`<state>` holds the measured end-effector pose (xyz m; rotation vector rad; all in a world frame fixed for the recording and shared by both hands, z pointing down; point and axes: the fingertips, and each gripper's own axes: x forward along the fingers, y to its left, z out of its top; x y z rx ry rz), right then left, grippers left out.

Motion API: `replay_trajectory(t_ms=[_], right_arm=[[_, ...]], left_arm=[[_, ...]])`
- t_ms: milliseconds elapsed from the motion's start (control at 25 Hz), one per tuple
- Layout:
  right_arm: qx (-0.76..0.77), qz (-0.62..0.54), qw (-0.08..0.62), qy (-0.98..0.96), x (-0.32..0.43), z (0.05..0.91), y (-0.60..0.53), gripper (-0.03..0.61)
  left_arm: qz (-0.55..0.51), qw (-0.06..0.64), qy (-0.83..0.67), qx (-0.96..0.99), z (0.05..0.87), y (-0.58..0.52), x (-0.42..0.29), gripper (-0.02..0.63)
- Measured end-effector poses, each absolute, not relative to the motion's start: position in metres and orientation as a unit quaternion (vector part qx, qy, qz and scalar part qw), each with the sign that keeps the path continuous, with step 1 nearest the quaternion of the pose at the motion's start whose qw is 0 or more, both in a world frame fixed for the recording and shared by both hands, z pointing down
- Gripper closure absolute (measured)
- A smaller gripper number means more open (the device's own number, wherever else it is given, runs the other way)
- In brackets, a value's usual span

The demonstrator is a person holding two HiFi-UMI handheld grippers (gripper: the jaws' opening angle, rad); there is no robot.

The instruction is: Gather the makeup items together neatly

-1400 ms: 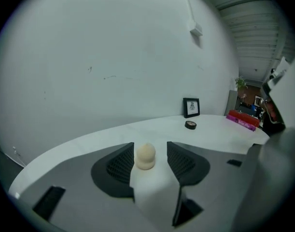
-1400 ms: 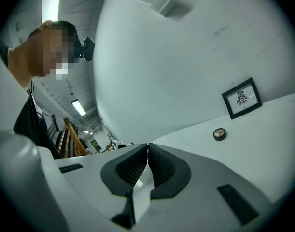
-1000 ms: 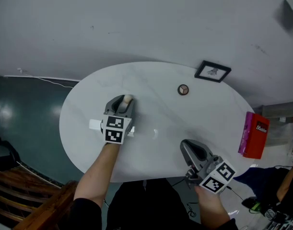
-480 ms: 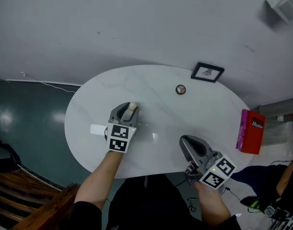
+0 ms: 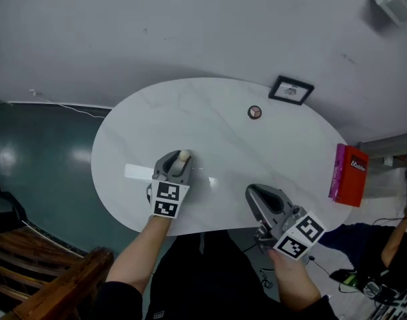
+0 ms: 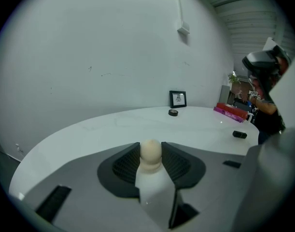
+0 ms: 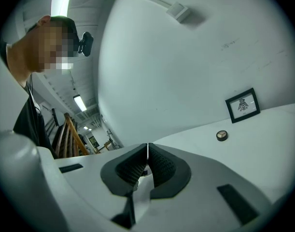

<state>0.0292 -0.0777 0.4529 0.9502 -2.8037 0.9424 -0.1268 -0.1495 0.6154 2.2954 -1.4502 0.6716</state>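
My left gripper has just been closing its jaws and clamps a beige-capped white bottle. A compact sits by the picture frame.

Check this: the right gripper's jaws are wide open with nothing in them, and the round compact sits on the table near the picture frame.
One error: the right gripper has its jaws shut, not wide open; the right gripper view shows it. They hold nothing, and the round compact sits on the table near the picture frame.

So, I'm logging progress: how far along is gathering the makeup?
Nothing looks gathered yet. In hand: the left gripper, whose fingers have just been closing, holds a bottle. Still to do: the compact sits alone near the picture frame; the right gripper is shut, empty.
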Motion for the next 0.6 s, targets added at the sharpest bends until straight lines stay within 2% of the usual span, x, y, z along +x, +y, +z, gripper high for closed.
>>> replay_trajectory(t_ms=[600], right_arm=[[0.321, 0.294, -0.002, -0.900, 0.037, 0.426, -0.067, 0.543]], left_arm=[[0.231, 0.160, -0.511, 0.813, 0.601, -0.135, -0.130, 0.437]])
